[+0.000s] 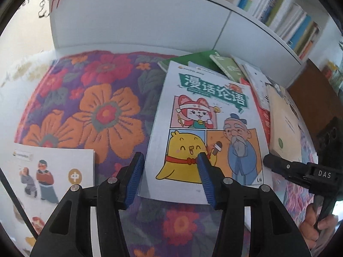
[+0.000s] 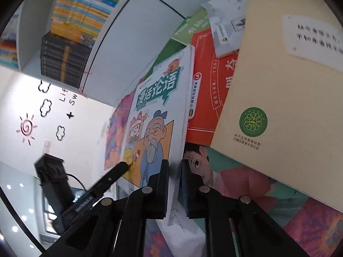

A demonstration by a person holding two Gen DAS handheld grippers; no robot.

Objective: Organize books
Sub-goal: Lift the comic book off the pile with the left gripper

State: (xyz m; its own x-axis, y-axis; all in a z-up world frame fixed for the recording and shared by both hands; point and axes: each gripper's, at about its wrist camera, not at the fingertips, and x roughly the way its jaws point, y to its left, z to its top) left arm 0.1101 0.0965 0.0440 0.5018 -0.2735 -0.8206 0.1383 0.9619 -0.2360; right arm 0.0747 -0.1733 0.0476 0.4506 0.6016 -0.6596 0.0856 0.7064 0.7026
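A comic book with a teal title banner, a yellow chick and a bearded old man lies on a floral cloth. My left gripper hovers open over its near left corner. One blue pad is off the book's edge and the other is above the chick. In the left wrist view my right gripper meets the book's near right edge. In the right wrist view the comic book has its white edge pinched between the narrow jaws of the right gripper.
Overlapping books lie to the right: a beige one, a red one, green ones. Another illustrated book lies at the near left. A white bookshelf full of books stands behind. A person's hand holds the right gripper.
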